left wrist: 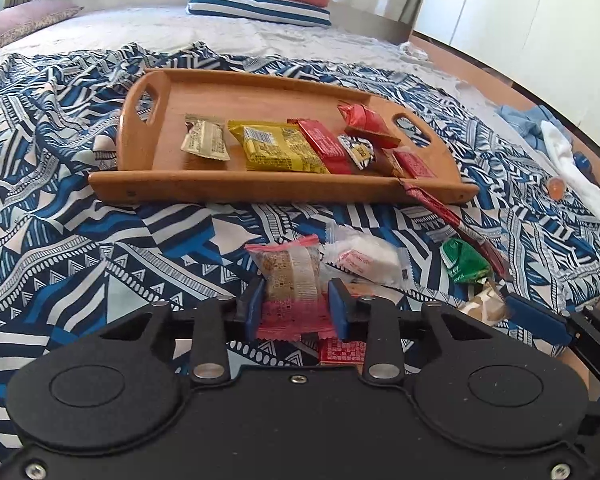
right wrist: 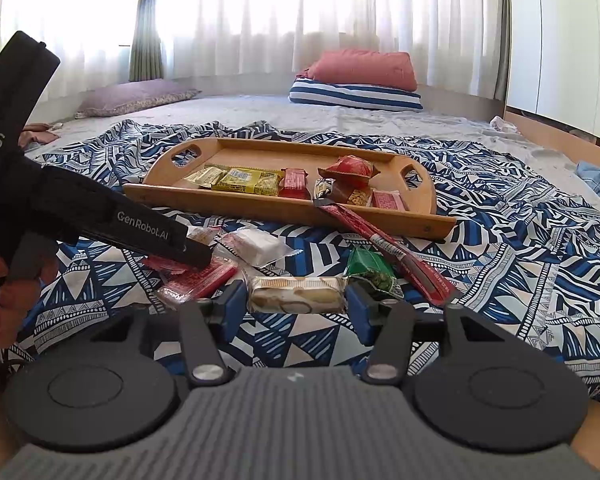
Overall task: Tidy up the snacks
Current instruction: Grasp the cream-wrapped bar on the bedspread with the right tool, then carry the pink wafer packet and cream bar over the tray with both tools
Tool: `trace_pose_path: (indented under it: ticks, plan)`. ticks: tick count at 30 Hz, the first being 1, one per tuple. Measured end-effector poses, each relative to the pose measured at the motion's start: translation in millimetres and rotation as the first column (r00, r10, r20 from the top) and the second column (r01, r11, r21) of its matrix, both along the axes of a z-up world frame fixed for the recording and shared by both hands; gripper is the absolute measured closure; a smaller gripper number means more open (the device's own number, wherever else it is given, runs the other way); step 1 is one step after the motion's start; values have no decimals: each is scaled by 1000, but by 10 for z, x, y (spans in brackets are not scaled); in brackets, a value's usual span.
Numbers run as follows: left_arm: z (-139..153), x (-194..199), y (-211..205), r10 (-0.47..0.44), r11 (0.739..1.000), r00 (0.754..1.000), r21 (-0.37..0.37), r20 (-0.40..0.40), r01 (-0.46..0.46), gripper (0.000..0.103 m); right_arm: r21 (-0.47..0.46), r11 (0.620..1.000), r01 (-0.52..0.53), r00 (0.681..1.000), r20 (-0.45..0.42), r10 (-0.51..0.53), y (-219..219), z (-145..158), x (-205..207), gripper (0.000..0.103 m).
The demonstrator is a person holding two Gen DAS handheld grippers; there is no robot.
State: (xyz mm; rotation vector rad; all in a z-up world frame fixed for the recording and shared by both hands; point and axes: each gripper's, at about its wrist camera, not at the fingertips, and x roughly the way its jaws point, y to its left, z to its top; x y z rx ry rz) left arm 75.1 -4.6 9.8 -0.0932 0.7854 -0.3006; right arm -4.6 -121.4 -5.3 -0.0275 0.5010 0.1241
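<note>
Left gripper (left wrist: 296, 304) clamped on pink-edged snack packet (left wrist: 288, 272); right gripper (right wrist: 296, 308) closed around cream biscuit packet (right wrist: 298, 294), on patterned blanket (right wrist: 500, 264); both near wooden tray (right wrist: 284, 208) holding other snacks.

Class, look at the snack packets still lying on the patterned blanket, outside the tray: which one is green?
The small crumpled green packet, beside the long red stick; the other loose packets are red, pink, white or beige.

The left gripper (right wrist: 196, 258) hides part of the red-wrapped snack (right wrist: 198, 282) beneath it.
</note>
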Motion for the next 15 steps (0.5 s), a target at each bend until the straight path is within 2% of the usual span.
trace_pose_path:
  ticks: [7,15]
  plan:
    - [125,-60,-20,4,1000,998,20,55,-5,75,-4,1000,-23,999,23,23,31,93,-27,46]
    - [302,53,105,56,998,995,-13,86,-55,75,24,1000,-13,999,39,12,-36,208,89,46]
